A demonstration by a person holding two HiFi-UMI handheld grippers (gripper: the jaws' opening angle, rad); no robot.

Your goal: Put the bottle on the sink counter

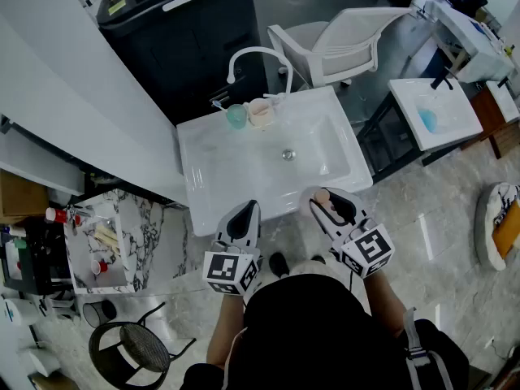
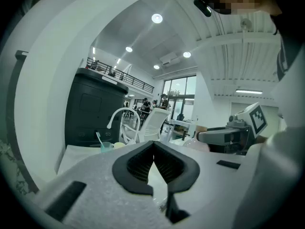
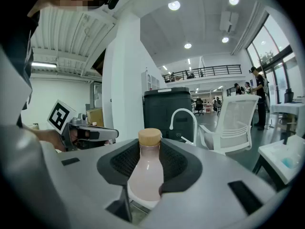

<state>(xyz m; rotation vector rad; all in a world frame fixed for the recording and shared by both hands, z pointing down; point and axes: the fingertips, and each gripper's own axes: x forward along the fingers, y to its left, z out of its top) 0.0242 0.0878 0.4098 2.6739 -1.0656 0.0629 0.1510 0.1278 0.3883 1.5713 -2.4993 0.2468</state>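
Observation:
A pale pink bottle (image 3: pixel 145 175) with a tan cap stands upright between the black pads of my right gripper (image 3: pixel 148 151), which is shut on its body. In the head view the right gripper (image 1: pixel 327 204) hovers over the front right edge of the white sink (image 1: pixel 203 149), and only the bottle's cap (image 1: pixel 322 195) shows. My left gripper (image 1: pixel 245 212) hangs at the sink's front edge, left of the right one. Its pads (image 2: pixel 143 163) meet at the tip with nothing between them.
A curved white faucet (image 1: pixel 260 53) rises at the back of the sink, with a teal cup (image 1: pixel 236 117) and a beige cup (image 1: pixel 261 112) beside it. A black bin (image 1: pixel 179 31) and a white chair (image 1: pixel 349 39) stand behind. A marble-topped stand (image 1: pixel 146 218) is at the left.

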